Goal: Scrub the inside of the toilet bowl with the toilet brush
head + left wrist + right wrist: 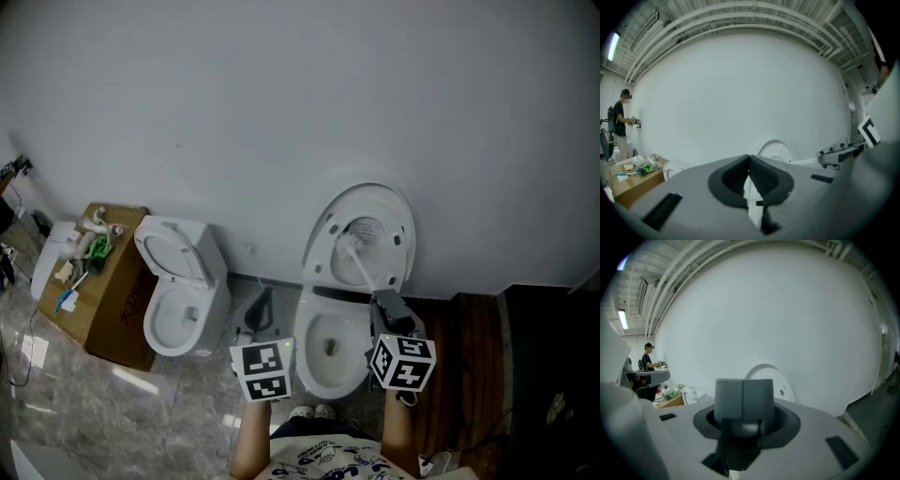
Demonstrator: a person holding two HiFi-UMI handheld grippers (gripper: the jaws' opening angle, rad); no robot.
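A white toilet stands against the wall with its lid (367, 230) raised and its bowl (328, 349) open just in front of me. The toilet brush (361, 264) has a thin white handle that slants up from my right gripper (386, 305) across the raised lid, above the bowl. The right gripper (743, 397) is shut, with a white rounded piece of the handle (746, 428) showing under its pads. My left gripper (749, 161) is shut with nothing in it. Its marker cube (261, 370) hangs left of the bowl. The brush head is hard to make out against the lid.
A second white toilet (178, 300) stands to the left. Beside it a cardboard box (112, 300) carries small items. A dark object (260, 312) sits on the floor between the toilets. Dark wooden flooring (473, 347) lies to the right. A person (619, 123) stands far left.
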